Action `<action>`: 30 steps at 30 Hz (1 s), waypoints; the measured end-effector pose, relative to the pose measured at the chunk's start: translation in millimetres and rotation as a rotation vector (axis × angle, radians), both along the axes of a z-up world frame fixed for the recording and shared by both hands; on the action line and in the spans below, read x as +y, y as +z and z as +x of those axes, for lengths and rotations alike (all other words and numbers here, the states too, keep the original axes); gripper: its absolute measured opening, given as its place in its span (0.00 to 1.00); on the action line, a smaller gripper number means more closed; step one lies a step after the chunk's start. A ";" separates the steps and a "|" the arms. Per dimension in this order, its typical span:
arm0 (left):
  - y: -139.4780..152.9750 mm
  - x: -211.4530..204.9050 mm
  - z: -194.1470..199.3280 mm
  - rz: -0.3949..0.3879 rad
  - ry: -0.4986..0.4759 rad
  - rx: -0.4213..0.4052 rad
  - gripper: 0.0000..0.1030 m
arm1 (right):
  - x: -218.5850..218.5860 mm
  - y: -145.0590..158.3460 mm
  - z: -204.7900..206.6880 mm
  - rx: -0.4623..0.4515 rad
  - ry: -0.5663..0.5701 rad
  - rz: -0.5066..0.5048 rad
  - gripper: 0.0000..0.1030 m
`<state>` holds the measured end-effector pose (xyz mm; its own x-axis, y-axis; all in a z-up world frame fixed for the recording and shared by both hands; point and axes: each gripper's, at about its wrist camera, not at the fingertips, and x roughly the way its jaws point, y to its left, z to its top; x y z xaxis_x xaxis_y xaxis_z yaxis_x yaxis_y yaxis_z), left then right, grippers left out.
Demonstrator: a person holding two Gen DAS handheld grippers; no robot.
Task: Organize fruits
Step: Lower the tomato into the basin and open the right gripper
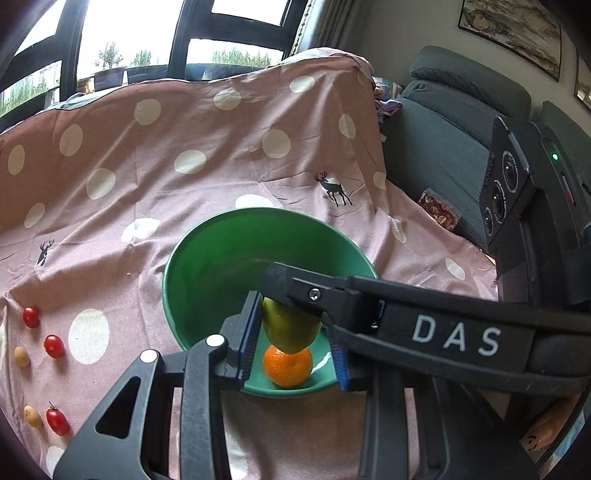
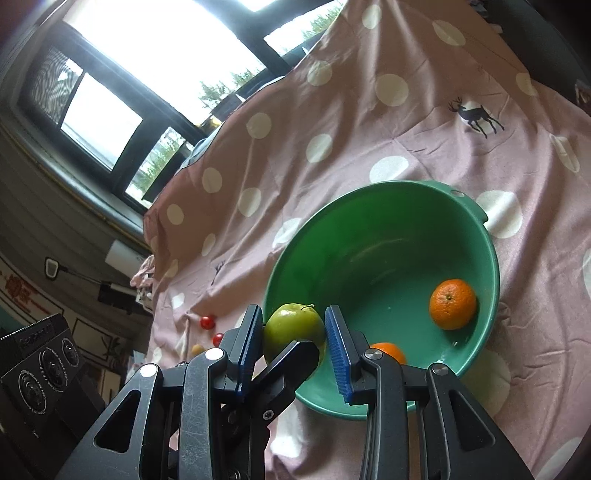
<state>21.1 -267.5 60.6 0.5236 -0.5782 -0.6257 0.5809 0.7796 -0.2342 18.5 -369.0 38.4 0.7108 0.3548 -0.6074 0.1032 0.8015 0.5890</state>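
Green apple [image 2: 293, 332] sits clamped in both hand-held grippers — right [image 2: 293, 345], left [image 1: 291, 341] — just above the bowl's [image 2: 388, 221] near rim.

Spotted pink cloth [image 1: 207, 155], grey armchair [image 1: 443, 147], window [image 1: 129, 33]

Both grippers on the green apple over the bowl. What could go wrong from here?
1. The left gripper and right gripper cross on the same green apple. If either pulls or releases late, fingers may clash or the apple may twist out.
2. The apple hangs by the near rim of the green bowl, just above an orange. A drop could bruise both or bounce out onto the cloth.
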 end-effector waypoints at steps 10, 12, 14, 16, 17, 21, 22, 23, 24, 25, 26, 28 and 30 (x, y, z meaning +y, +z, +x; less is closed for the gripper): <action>-14.0 -7.4 12.8 -0.013 -0.013 0.055 0.33 | -9.2 -12.2 6.3 0.055 -0.037 -0.001 0.36; -16.6 -8.6 14.6 -0.018 -0.016 0.064 0.33 | -10.1 -14.6 8.0 0.064 -0.043 0.000 0.36; -19.2 -9.1 15.5 -0.024 -0.021 0.071 0.33 | -10.9 -16.0 8.5 0.074 -0.049 -0.007 0.36; -21.6 -10.4 17.2 -0.027 -0.025 0.084 0.33 | -12.0 -17.4 9.3 0.083 -0.057 -0.016 0.36; -22.4 -10.8 18.1 -0.029 -0.026 0.089 0.33 | -12.2 -18.1 9.6 0.089 -0.060 -0.021 0.36; -25.5 -13.8 19.9 -0.033 -0.030 0.101 0.33 | -13.4 -20.5 11.4 0.106 -0.071 -0.032 0.36; -26.1 -14.5 20.7 -0.033 -0.031 0.105 0.33 | -13.4 -20.9 11.7 0.110 -0.073 -0.036 0.36; -26.7 -15.1 21.2 -0.033 -0.030 0.109 0.33 | -13.4 -21.4 11.9 0.114 -0.076 -0.038 0.36; -27.3 -15.3 21.3 -0.034 -0.029 0.110 0.33 | -13.2 -21.8 12.5 0.117 -0.078 -0.041 0.36; -27.8 -15.4 21.7 -0.035 -0.030 0.112 0.33 | -13.0 -22.1 13.2 0.121 -0.079 -0.042 0.36; -28.5 -15.3 22.3 -0.037 -0.030 0.115 0.33 | -13.2 -22.4 13.4 0.123 -0.081 -0.042 0.36; -29.8 -15.9 22.8 -0.039 -0.033 0.122 0.33 | -13.3 -22.9 13.6 0.128 -0.084 -0.045 0.36; -31.6 -16.1 24.3 -0.042 -0.034 0.129 0.33 | -13.6 -23.8 13.9 0.135 -0.088 -0.048 0.36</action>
<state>45.4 -283.6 29.0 0.4201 -0.6214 -0.6614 0.5695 0.7480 -0.3410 32.4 -382.6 14.7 0.6487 0.2637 -0.7139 0.2493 0.8126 0.5268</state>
